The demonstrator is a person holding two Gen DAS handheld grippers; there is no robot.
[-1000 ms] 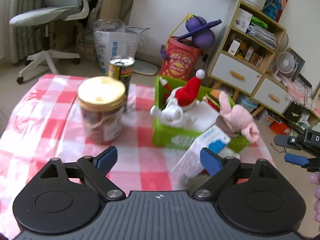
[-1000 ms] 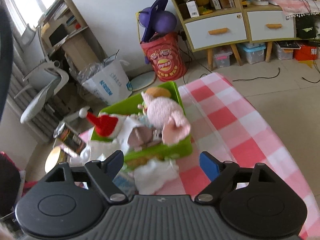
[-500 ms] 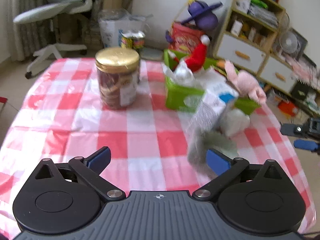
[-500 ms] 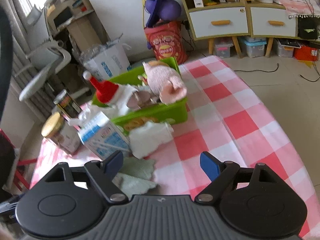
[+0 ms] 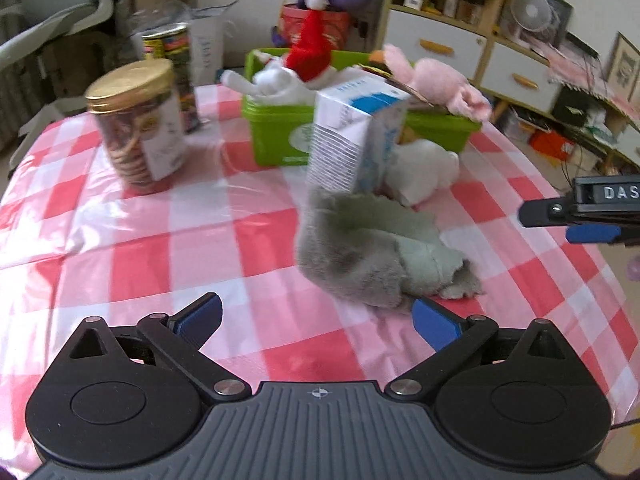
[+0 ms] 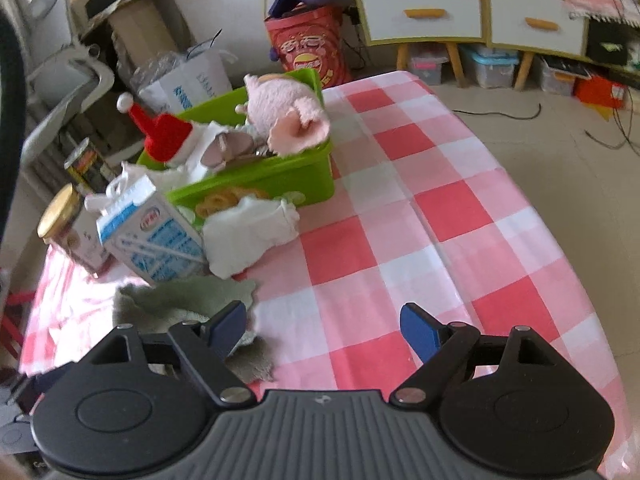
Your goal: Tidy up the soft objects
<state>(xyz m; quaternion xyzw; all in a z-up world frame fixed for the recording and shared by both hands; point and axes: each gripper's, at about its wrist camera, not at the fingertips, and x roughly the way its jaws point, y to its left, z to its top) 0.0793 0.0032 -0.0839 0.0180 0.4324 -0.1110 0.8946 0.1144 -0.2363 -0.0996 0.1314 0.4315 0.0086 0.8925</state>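
A grey-green plush cloth (image 5: 380, 252) (image 6: 180, 308) lies crumpled on the red-and-white checked tablecloth (image 5: 180, 248). My left gripper (image 5: 316, 320) stands open just before it, its right pad beside the cloth's near edge. Behind the cloth a white soft toy (image 5: 424, 168) (image 6: 248, 232) rests against a green basket (image 5: 280, 140) (image 6: 280, 176). The basket holds a pink plush (image 5: 436, 80) (image 6: 288, 116) and a white toy with a red Santa hat (image 5: 308, 48) (image 6: 164, 136). My right gripper (image 6: 324, 328) is open over bare cloth, and shows from the side (image 5: 576, 220) at the right edge.
A blue-and-white milk carton (image 5: 356, 136) (image 6: 148, 232) stands between the cloth and the basket. A gold-lidded cookie jar (image 5: 136, 124) (image 6: 68, 228) and a can (image 5: 172, 64) stand at the left. The table's right edge drops to the floor (image 6: 560, 128).
Both grippers have sunk toward the table and drawn back from the basket. The grey-green cloth has come into view and lies just ahead of the left gripper's open fingers.
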